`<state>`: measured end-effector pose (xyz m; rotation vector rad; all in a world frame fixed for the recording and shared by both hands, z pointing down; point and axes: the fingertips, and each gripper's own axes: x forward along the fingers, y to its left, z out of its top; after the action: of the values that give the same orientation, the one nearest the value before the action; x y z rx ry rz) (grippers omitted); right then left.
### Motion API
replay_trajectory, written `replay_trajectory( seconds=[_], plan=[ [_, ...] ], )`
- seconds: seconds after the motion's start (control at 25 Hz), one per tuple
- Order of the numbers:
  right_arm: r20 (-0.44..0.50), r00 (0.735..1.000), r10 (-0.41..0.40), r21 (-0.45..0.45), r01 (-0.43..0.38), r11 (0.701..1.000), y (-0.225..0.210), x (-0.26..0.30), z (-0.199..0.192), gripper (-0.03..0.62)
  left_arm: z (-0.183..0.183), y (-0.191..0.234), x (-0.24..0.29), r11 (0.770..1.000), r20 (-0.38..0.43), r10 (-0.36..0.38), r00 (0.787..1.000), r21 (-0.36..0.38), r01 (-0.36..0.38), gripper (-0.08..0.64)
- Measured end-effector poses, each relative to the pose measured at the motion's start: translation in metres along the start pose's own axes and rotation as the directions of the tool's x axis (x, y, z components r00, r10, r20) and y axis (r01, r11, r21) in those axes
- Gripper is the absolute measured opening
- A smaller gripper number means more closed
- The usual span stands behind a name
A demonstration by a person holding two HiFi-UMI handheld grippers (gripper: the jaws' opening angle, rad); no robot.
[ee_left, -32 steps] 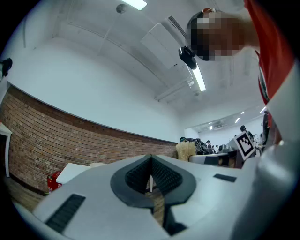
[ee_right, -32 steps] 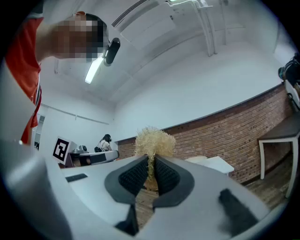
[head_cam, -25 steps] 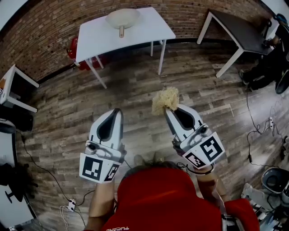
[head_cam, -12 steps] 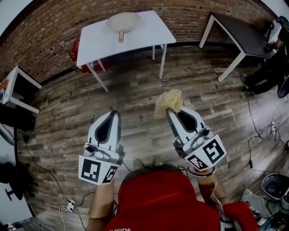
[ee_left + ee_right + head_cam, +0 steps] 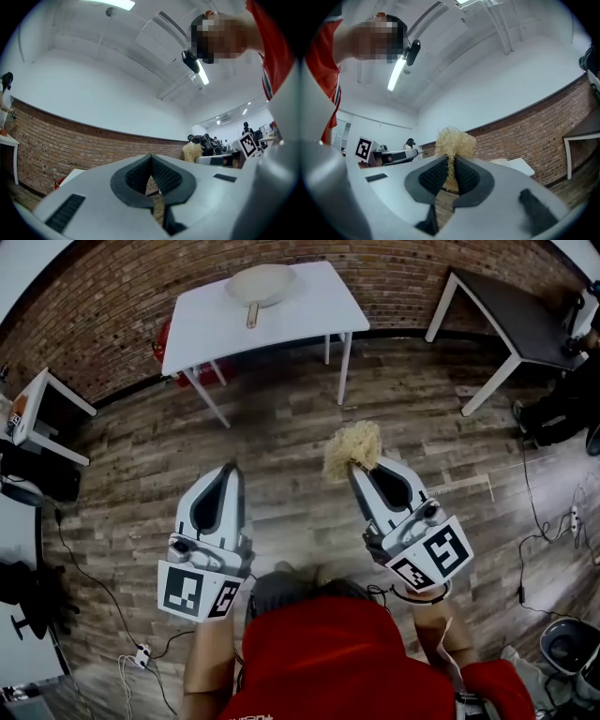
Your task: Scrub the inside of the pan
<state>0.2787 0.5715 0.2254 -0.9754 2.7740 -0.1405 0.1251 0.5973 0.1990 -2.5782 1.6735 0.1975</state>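
Note:
A pale cream pan [image 5: 260, 283] with a short handle lies on the white table [image 5: 309, 310] by the brick wall, far ahead of both grippers. My right gripper [image 5: 356, 465] is shut on a tan fibrous scrubber [image 5: 351, 447], whose tuft [image 5: 454, 140] sticks out past the jaw tips. My left gripper [image 5: 231, 471] is shut with nothing between its jaws [image 5: 151, 157]. Both are held over the wooden floor, well short of the table.
A dark table [image 5: 511, 310] stands at the right, a small white table [image 5: 33, 409] at the left. Cables [image 5: 539, 512] trail on the floor at right and lower left. A red object [image 5: 161, 343] sits under the white table.
The view has shifted slightly forward; the table and pan sit a little nearer. Both grippers keep the same pose, the scrubber still held.

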Motion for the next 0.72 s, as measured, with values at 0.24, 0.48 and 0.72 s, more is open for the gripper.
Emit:
replay_trajectory(
  seconds=[0.24,0.48,0.72],
  plan=[
    [-0.002,1.0,0.002,0.006,-0.002,1.0,-0.018,0.016,-0.003,0.049,-0.006,0.014,0.018,1.0,-0.008,0.018,1.0,0.003,-0.018,0.012],
    [-0.004,1.0,-0.005,-0.013,0.005,1.0,-0.044,0.059,-0.009,0.049,-0.013,0.057,0.054,1.0,0.015,0.023,1.0,0.008,-0.023,0.012],
    [-0.009,1.0,-0.013,-0.032,0.013,0.999,-0.082,0.142,-0.009,0.05,-0.016,0.13,0.112,0.999,0.032,0.026,0.999,0.026,-0.027,0.012]
  ],
)
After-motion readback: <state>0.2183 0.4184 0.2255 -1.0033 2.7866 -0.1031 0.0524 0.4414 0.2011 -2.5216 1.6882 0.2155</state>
